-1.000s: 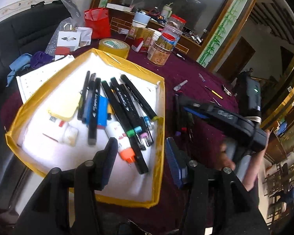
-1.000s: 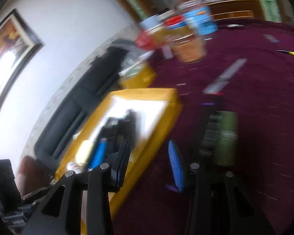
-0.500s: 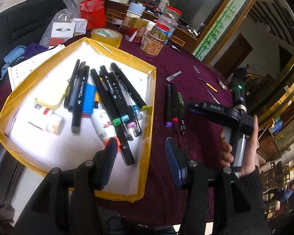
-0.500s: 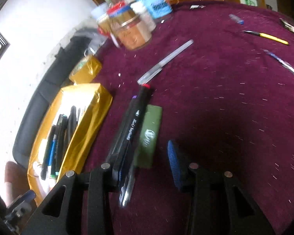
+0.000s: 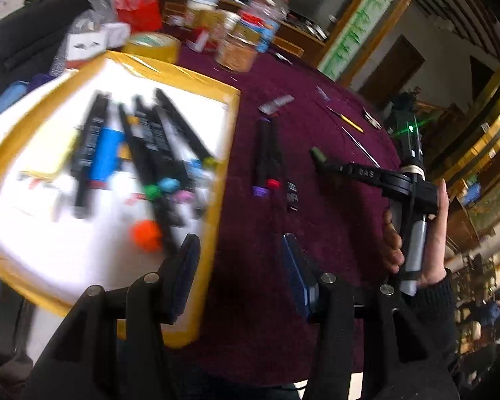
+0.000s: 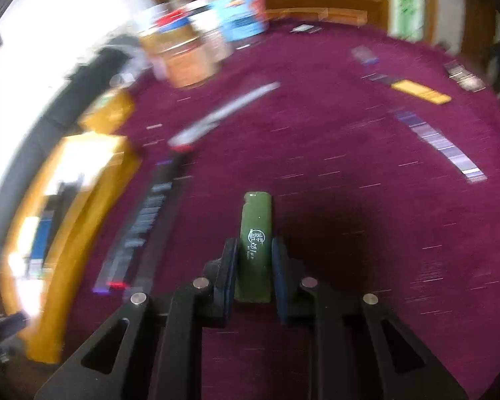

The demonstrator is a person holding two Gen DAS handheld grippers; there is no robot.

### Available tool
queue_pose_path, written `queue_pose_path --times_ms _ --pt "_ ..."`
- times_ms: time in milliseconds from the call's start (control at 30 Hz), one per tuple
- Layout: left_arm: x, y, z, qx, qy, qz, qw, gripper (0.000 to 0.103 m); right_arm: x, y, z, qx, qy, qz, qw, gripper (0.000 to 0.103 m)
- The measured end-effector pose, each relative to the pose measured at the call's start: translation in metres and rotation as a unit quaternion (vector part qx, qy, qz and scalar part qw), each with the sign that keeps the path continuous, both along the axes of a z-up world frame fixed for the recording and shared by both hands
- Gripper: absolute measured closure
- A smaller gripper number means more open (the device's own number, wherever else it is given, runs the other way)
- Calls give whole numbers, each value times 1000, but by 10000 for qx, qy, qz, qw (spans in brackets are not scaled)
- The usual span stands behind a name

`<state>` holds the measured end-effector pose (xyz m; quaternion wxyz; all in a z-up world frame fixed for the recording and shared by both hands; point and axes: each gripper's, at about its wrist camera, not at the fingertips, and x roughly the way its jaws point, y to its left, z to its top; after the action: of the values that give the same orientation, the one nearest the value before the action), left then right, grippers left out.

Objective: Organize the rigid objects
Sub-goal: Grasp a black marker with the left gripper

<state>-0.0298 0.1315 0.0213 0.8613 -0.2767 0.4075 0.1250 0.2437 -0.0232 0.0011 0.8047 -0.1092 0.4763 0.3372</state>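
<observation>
- The right gripper (image 6: 254, 268) had just been closing, and its two blue pads pinched a small dark green plastic lighter (image 6: 255, 233) with white print on its side.
- The green lighter stuck out past the pads, over the dark red tablecloth (image 6: 350, 200).
- In the left wrist view, a person's hand (image 5: 416, 233) gripped the handle of the right gripper, and the green tip of the lighter (image 5: 317, 155) showed at its front end.
- The left gripper (image 5: 240, 266) was spread apart with nothing between its pads. It hung over the near edge of the tray.
- The big flat tray with a white floor and shiny yellow taped rim (image 5: 223, 153) sat on the cloth to the left.
- Inside the tray lay a bunch of long black marker pens (image 5: 156, 140) with coloured ends, a blue tube (image 5: 106, 153), a pale yellow block (image 5: 55, 156) and something with an orange cap (image 5: 146, 235). They were blurred, so I cannot tell more.
- Just beside the tray, on the cloth, lay two black marker pens (image 5: 266, 153), one with a purple end and one with a red end.
- A silver pen (image 6: 223, 113) lay further out on the cloth, and a thin yellow pen (image 5: 350, 123) lay well apart to the right.
- At the far side stood a roll of yellow tape (image 5: 151, 45), clear jars with red lids (image 5: 250, 40) and a red bag (image 5: 138, 8).
</observation>
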Motion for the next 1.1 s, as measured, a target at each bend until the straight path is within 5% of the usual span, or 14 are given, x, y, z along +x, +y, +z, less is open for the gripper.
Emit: queue_pose_path --times_ms 267,467,500,633,767,1100 --pt "92 -29 -9 74 484 -688 9964 55 15 -21 -17 282 102 -178 9994 85" --pt "146 -30 -44 138 1084 -669 9918 87 19 -23 -14 349 243 -206 9989 85" --pt "150 -30 -48 116 1149 -621 9914 95 19 -25 -13 357 264 -217 9988 85" --pt "147 -31 -49 181 1172 -572 9913 96 17 -22 -11 303 213 -221 9991 85" --pt "116 -45 -51 -30 1146 -1064 9877 96 14 -21 -12 227 123 -218 9994 85" --pt "140 -62 -49 1190 1174 -1065 9802 96 3 -14 -14 4 -297 -71 9995 85"
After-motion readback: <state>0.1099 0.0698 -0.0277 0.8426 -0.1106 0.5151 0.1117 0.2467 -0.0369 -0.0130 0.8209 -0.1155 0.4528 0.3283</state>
